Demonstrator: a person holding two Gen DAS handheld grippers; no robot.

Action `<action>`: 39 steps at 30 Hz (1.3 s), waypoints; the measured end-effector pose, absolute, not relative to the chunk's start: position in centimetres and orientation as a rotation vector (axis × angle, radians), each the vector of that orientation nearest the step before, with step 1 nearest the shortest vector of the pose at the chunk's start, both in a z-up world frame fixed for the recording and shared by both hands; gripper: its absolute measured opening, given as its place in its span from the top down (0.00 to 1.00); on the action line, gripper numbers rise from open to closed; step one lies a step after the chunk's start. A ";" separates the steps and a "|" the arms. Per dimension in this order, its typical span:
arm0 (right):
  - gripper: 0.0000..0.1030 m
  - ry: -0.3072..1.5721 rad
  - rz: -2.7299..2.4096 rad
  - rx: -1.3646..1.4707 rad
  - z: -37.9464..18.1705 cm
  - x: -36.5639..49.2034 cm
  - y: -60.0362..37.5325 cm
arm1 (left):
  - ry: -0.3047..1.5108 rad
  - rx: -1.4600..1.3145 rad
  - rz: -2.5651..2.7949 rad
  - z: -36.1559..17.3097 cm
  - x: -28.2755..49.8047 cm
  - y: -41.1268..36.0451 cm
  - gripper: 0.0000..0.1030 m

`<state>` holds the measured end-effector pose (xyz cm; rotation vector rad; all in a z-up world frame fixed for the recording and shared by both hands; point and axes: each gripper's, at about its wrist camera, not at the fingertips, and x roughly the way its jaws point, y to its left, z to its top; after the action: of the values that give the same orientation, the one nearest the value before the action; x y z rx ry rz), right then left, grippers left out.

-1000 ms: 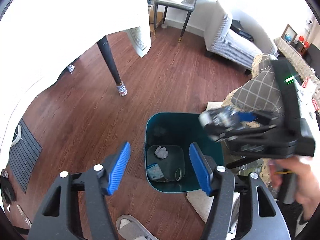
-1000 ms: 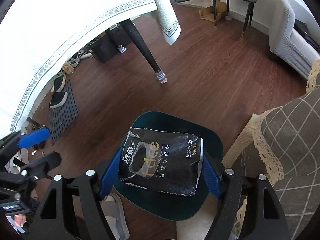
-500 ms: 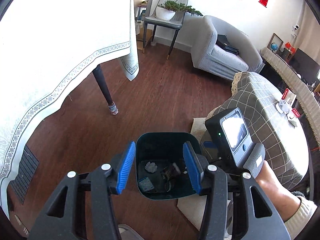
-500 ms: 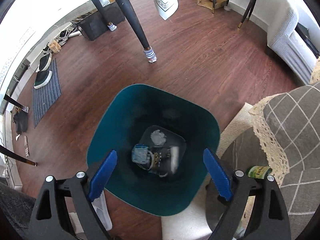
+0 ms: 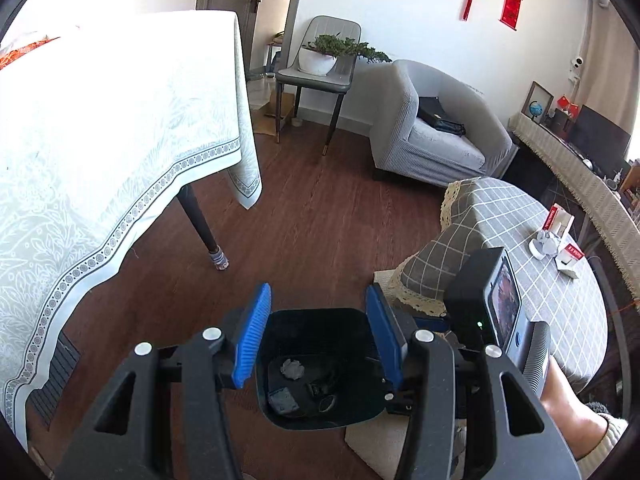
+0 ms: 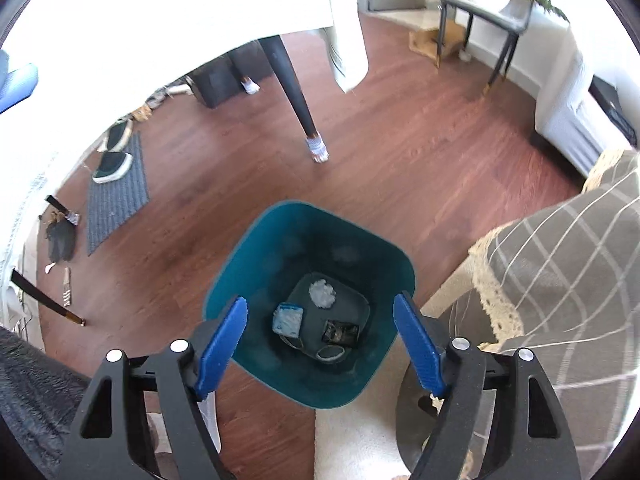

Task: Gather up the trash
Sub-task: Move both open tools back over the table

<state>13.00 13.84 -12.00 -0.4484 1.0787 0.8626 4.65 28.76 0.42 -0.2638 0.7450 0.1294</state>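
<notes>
A teal bin stands on the wooden floor, directly below both grippers. At its bottom lie a crumpled white paper, a blue-white packet, a black tissue pack and a ring-shaped lid. My right gripper hangs over the bin; its jaws are closing with nothing between them. My left gripper is higher above the bin, open and empty. The right gripper's body and the hand holding it show at the right of the left wrist view.
A table with a white cloth and a dark leg stands left of the bin. A low table with a checked cloth crowds its right side. A grey armchair, a chair with a plant and a doormat with shoes lie further off.
The black tissue pack left the right gripper and now lies in the bin. The right jaws spread wide, then narrowed. The left gripper rose and tilted up, showing more of the room.
</notes>
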 end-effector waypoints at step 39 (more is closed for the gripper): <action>0.23 0.756 0.405 -0.100 0.7 20.5 -18.1 | 0.727 -0.049 -0.304 0.9 18.4 3.7 0.23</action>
<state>20.52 -18.12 0.71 -0.1005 0.7561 0.4048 18.38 3.72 0.87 -0.0493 0.7270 -0.3041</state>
